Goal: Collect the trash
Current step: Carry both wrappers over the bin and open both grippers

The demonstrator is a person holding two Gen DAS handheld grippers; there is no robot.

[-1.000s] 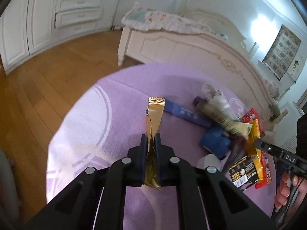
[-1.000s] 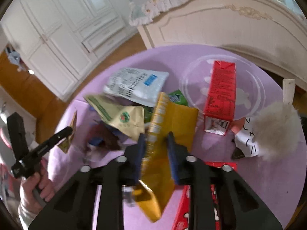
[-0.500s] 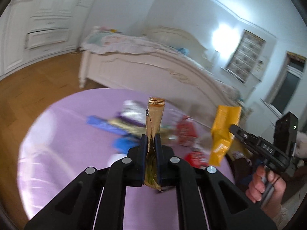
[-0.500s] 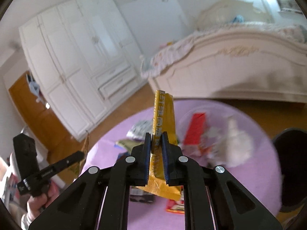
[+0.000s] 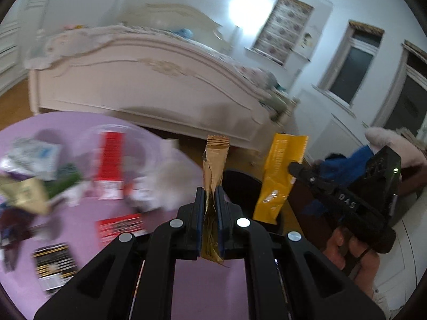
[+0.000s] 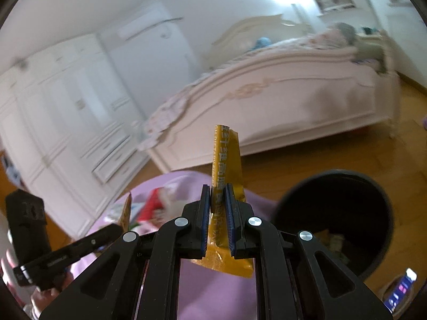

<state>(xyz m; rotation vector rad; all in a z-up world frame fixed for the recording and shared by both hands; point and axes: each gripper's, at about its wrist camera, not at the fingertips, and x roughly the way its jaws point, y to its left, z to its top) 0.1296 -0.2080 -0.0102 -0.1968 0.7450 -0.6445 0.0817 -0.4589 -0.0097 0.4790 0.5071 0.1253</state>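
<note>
My left gripper [image 5: 210,196] is shut on a torn gold wrapper [image 5: 214,160] that stands up between its pads. My right gripper [image 6: 217,196] is shut on a yellow snack packet [image 6: 226,157]; in the left wrist view that packet [image 5: 280,176] hangs from the right gripper [image 5: 293,166] over a black trash bin [image 5: 240,184]. The bin [image 6: 347,186] stands on the wood floor to the right of the purple rug [image 6: 213,293], and some litter lies inside it. More trash stays on the rug [image 5: 80,213]: a red carton [image 5: 110,160], a red packet [image 5: 120,226], a black packet [image 5: 54,265].
A white bed [image 5: 149,85] stands behind the rug, with white wardrobes [image 6: 66,122] to the left. A phone [image 6: 400,288] with a lit screen lies on the floor near the bin. A person's hand [image 5: 344,250] holds the right gripper's handle.
Both grippers lifted their wrappers off the trash pile and swung right, away from the rug's middle toward the black bin. The right gripper closed on the yellow packet and raised it.
</note>
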